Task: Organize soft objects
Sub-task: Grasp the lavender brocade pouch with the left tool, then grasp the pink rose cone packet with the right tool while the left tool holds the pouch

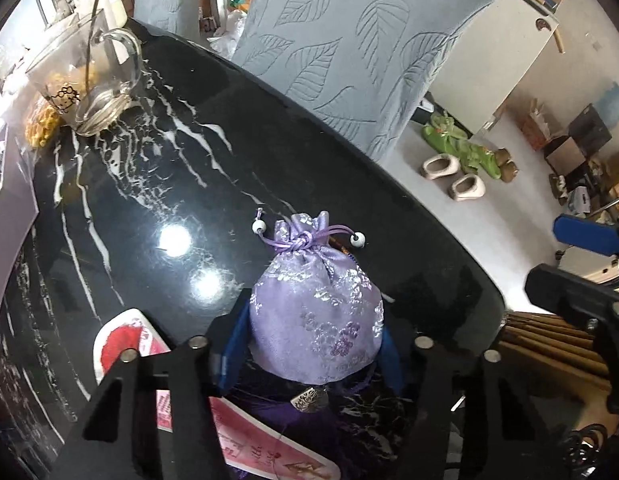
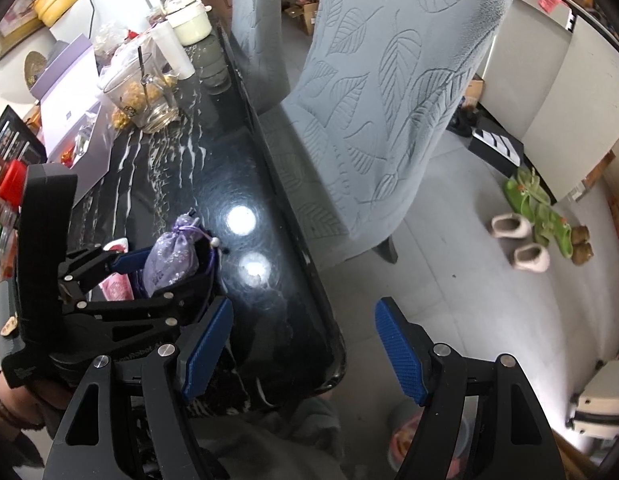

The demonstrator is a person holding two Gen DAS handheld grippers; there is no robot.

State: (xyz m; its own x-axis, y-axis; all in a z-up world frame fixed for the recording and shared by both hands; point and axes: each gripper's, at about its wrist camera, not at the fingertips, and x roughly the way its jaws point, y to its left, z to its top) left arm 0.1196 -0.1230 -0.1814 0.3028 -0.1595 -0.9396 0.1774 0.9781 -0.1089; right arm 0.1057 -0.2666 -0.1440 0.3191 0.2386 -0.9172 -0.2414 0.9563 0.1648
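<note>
The lilac drawstring pouch [image 1: 315,312] was lying on the black marble table [image 1: 157,184], over a dark purple pouch [image 1: 269,408] and beside a red-and-white packet [image 1: 123,340]. It was clamped between the blue pads of the left gripper [image 1: 311,354]. The right gripper [image 2: 303,354] was held just off the table's edge, its jaws apart with nothing between them. A leaf-patterned chair cover [image 1: 349,48] was seen behind the table.

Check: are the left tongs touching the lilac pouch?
Touching. In the left wrist view both blue pads of the left tongs press the sides of the lilac pouch, no gap showing; the right wrist view agrees.
</note>
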